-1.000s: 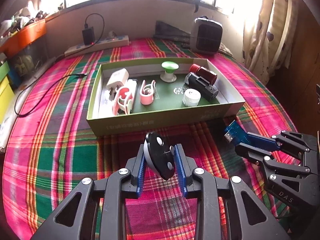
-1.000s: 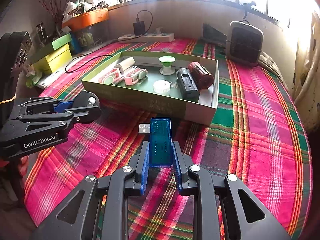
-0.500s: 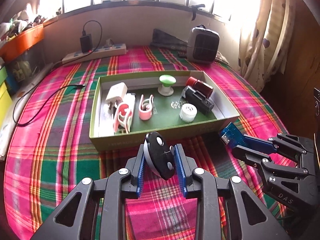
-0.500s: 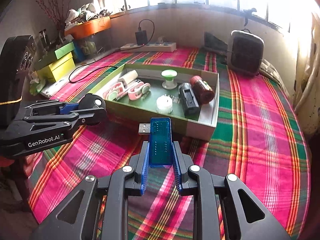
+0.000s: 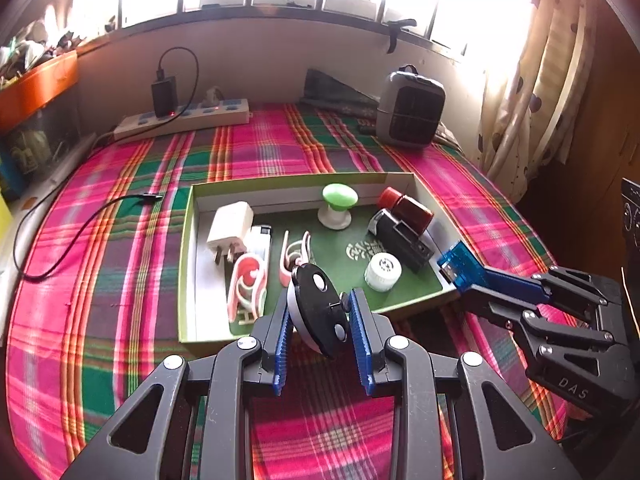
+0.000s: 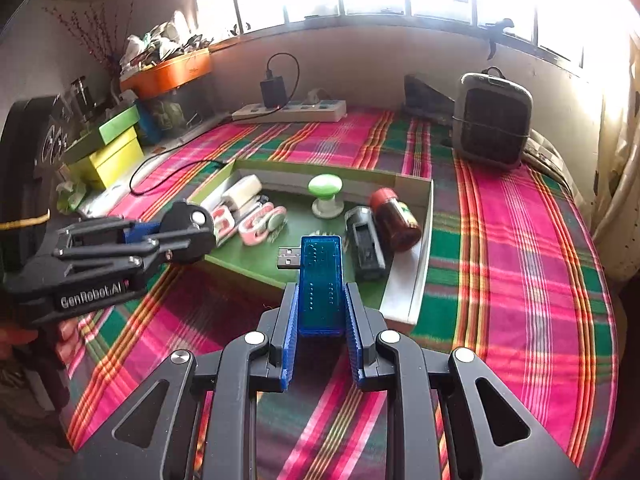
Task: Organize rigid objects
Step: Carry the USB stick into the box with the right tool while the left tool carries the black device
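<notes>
A shallow green box [image 5: 188,240] [image 6: 244,266] lies on the plaid cloth and holds several small items: a white plug [image 5: 230,228], pink clips [image 5: 246,286], a green knob [image 5: 338,206], a white cap [image 5: 382,272], a black block [image 5: 402,238] and a red bottle [image 5: 406,208]. My left gripper [image 5: 320,312] [image 6: 176,236] is shut on a black oval disc [image 5: 318,312], raised over the box's near edge. My right gripper [image 6: 320,312] [image 5: 464,276] is shut on a blue translucent USB stick [image 6: 320,280] [image 5: 456,264], above the box's near right corner.
A grey fan heater [image 5: 410,114] [image 6: 492,120] and a white power strip with a black charger [image 5: 184,118] stand at the back. A black cable [image 5: 60,248] trails on the left. Yellow-green boxes [image 6: 108,152] and an orange tray [image 6: 168,70] line the left ledge. A curtain [image 5: 524,92] hangs on the right.
Both grippers have risen and moved forward over the box's near edge, each still holding its object. The box appears lower and closer beneath them.
</notes>
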Demonstrator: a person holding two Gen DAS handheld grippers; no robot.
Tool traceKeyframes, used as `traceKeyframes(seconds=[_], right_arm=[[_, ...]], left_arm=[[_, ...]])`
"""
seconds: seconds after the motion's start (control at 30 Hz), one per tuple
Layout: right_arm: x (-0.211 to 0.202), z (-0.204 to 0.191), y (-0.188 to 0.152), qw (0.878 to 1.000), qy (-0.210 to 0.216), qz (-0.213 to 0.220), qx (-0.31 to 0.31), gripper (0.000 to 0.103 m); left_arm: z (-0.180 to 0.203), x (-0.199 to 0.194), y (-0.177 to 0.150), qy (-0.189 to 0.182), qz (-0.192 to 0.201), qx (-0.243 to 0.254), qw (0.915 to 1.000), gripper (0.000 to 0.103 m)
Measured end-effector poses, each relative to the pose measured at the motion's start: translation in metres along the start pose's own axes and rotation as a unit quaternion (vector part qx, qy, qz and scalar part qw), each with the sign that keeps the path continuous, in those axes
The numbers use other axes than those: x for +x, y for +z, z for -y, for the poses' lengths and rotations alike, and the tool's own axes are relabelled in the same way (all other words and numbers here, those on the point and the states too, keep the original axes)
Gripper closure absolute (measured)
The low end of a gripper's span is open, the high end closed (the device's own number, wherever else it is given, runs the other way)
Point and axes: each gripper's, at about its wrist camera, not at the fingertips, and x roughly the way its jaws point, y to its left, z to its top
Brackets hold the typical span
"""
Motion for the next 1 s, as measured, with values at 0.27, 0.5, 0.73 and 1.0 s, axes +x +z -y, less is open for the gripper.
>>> traceKeyframes(seconds=[0.27, 0.5, 0.73, 1.0], right_arm=[[0.026, 0.002, 0.022, 1.000, 0.018, -0.016, 0.000, 0.080], [0.049, 0.006, 0.035, 0.999, 0.032, -0.036, 0.004, 0.080], [0.066, 0.008, 0.041, 0.998, 0.037, -0.054, -0.001, 0.080], [0.083, 0.009, 0.047, 0.996, 0.038, -0.074, -0.011, 0.080]], left_arm=[[-0.001, 0.016, 0.011, -0.002, -0.007, -0.002, 1.0000, 0.076], [0.000, 0.030, 0.013, -0.009, -0.021, -0.006, 0.9997, 0.076], [0.000, 0.043, 0.013, -0.008, -0.031, -0.008, 0.9994, 0.076], [-0.001, 0.052, 0.012, -0.007, -0.043, -0.010, 0.9990, 0.076]])
